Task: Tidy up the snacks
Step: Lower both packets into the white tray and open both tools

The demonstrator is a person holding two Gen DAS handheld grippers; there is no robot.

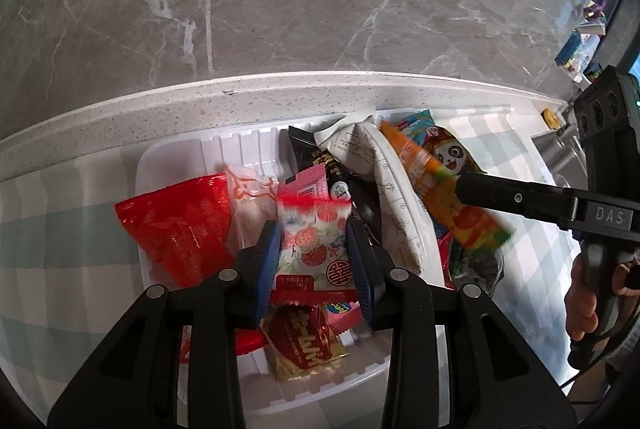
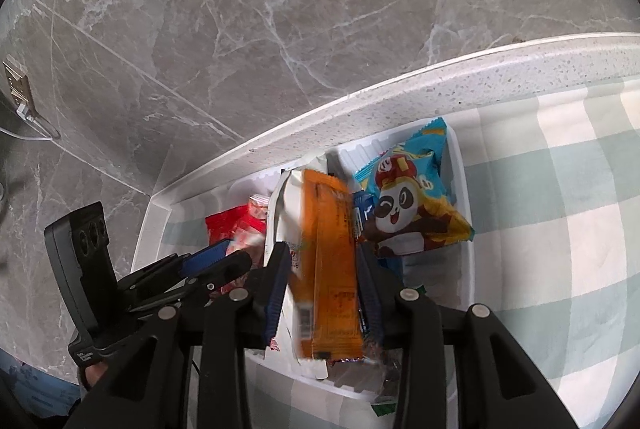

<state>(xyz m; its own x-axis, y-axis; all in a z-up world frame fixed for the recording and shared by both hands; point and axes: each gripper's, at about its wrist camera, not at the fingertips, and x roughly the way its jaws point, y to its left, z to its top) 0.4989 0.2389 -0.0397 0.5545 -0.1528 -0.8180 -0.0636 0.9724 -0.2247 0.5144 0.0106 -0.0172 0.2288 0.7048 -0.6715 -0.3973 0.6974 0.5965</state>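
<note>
Snacks in the bin (image 1: 248,145) are light, crinkly, slippery — pinch mid-body. Left tool (image 1: 314,261) grips the strawberry pack (image 1: 312,241); right tool (image 2: 326,281) grips the orange stick (image 2: 332,261).

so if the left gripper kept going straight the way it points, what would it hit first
The left gripper already has a white strawberry-print packet between its jaws. Straight on, that packet would probably press into the pink wafer pack just beyond it in the white tray, though depth is hard to judge.
</note>
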